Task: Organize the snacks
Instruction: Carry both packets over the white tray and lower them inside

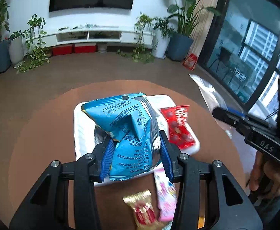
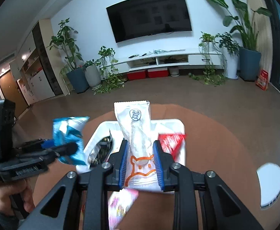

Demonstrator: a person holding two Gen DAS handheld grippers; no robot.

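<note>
Your left gripper (image 1: pixel 137 151) jaws clamp blue snack bag (image 1: pixel 124 126); right gripper (image 2: pixel 141 163) jaws clamp white snack packet (image 2: pixel 138 134), long axis pointing away along jaws. Both over white tray (image 1: pixel 80 132) at worktop (image 1: pixel 44 134) centre.

Living room behind the counter (image 2: pixel 216 134)
A dark TV (image 2: pixel 149 15) hangs above a white shelf (image 2: pixel 178 57); potted plants (image 2: pixel 71 57) flank it, red boxes (image 2: pixel 147 73) beneath.

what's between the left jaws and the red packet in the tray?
Left wrist view: only the blue snack bag that the left gripper is shut on, plus bare white tray. The red packet lies right of the bag.
</note>
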